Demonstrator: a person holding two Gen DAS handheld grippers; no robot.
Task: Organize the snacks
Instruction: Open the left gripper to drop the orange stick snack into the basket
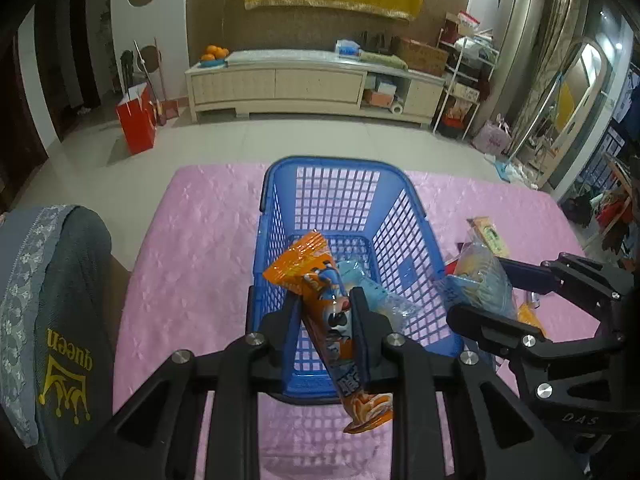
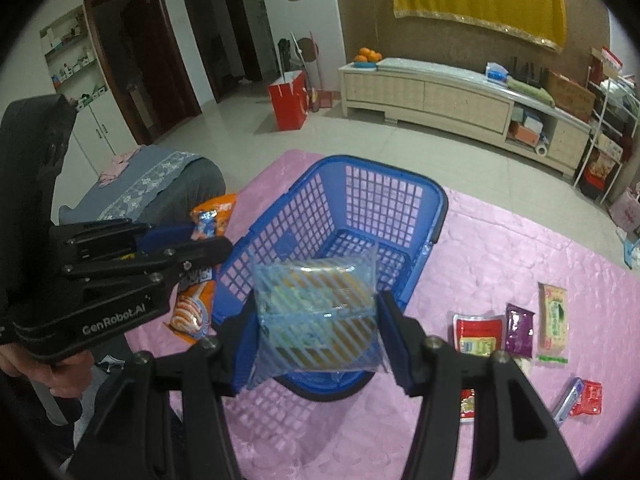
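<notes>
Blue plastic basket (image 1: 400, 216) stands on the pink tablecloth (image 1: 200, 220), and I see it from both cameras. My left gripper (image 1: 325, 312) has its fingers closed narrow on an orange snack packet (image 1: 320, 280), held above the near rim of the basket. My right gripper (image 2: 318, 312) clamps a transparent blue-striped snack bag (image 2: 316, 320) over the basket also. Several small packets (image 2: 520, 328) lie on the cloth to the right.
</notes>
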